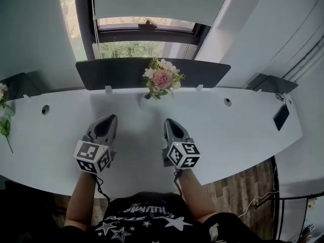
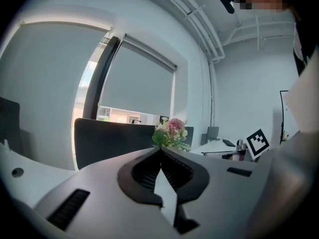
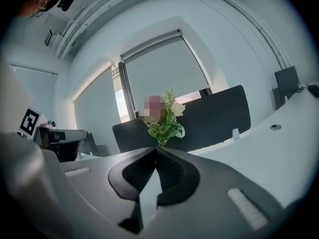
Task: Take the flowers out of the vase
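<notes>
Far left of the left gripper [image 1: 110,119], well apart from it: a loose sprig of pale flowers on green stems [image 1: 4,116], lying at the edge of the curved white desk [image 1: 228,130]. It is out of the vase; whether it belongs to the task cannot be told.

Left gripper: grey body, jaws pressed together, nothing between the black ribbed pads. It is held low over the desk and points at the far edge. Its own view [image 2: 160,151] shows the tips lined up just under the bouquet.

Ahead of both grippers, between their lines of aim and well apart from either: the bunch of pink and cream flowers with green leaves [image 1: 161,79], standing upright against the dark grey desk screen [image 1: 116,75]. The vase itself cannot be made out; the foliage covers it. The bouquet is untouched, so nothing has been extracted here.

Right gripper [image 1: 168,121]: same build, jaws likewise closed on nothing. Its view [image 3: 155,150] puts the bouquet's leaves [image 3: 165,126] straight over the tips.

Judgement: approach phase. The pair is held parallel and aimed so either can take the stems. The jaws must spread before any grasp.

Far right of the right gripper: a flat black rectangular object [image 1: 281,116] near the desk edge, clear of the path.
</notes>
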Demonstrator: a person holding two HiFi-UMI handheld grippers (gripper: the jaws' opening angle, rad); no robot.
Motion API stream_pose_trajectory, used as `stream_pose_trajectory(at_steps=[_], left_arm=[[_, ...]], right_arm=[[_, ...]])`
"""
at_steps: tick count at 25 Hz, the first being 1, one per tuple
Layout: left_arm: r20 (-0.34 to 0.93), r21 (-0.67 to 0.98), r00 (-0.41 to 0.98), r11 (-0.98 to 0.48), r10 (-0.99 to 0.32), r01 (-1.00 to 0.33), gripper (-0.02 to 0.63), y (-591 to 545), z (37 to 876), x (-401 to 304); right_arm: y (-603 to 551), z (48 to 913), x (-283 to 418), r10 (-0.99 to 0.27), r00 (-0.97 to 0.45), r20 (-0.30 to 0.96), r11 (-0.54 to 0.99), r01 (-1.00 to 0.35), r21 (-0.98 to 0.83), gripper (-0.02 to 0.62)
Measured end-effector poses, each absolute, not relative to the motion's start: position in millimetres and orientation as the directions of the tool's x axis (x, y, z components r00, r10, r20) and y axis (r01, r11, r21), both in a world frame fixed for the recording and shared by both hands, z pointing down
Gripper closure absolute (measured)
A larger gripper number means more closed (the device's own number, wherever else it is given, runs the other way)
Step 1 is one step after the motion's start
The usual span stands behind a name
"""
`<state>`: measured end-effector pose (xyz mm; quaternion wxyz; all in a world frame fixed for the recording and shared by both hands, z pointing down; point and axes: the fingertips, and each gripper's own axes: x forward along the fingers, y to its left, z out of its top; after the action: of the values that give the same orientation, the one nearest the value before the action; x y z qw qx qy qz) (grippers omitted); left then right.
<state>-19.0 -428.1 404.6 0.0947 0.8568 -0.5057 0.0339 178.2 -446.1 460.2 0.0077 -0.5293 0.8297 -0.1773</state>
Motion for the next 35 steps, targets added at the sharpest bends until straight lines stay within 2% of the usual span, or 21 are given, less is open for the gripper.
stream_pose_trajectory(at_steps=[10, 13, 18, 22, 27, 35], left_arm=[[0.218, 0.096, 0.474, -0.465, -0.853, -0.88, 0.597, -468.1, 443.3, 6.5], [0.238, 0.1, 0.482, -0.472, -0.844, -0.876, 0.597, -474.1, 456.7, 13.1], [0.244, 0.099, 0.492, -0.483, -0.836, -0.87, 0.595, -488.5, 470.3, 24.1], [0.244, 0.084, 0.486, -0.481, -0.84, -0.873, 0.595, -500.5, 473.7, 29.0], [0.269, 0.095, 0.488, -0.481, -0.831, -0.872, 0.595, -512.0, 486.7, 32.8], [0.3, 0.085, 0.477, -0.475, -0.826, -0.876, 0.595, -531.6, 503.1, 35.4]], right_arm=[[-483.3, 483.5, 167.4, -0.835, -0.519, 0.185, 0.445, -0.833, -0.327, 0.583], [-491.3, 488.0, 164.3, -0.821, -0.546, 0.167, 0.47, -0.813, -0.345, 0.527], [-512.8, 497.8, 156.4, -0.795, -0.588, 0.147, 0.508, -0.778, -0.369, 0.368], [-533.6, 504.4, 152.9, -0.789, -0.597, 0.144, 0.514, -0.77, -0.378, 0.322], [-552.7, 506.3, 143.2, -0.772, -0.622, 0.133, 0.543, -0.754, -0.369, 0.299], [-574.8, 509.1, 121.2, -0.734, -0.667, 0.13, 0.605, -0.728, -0.322, 0.299]])
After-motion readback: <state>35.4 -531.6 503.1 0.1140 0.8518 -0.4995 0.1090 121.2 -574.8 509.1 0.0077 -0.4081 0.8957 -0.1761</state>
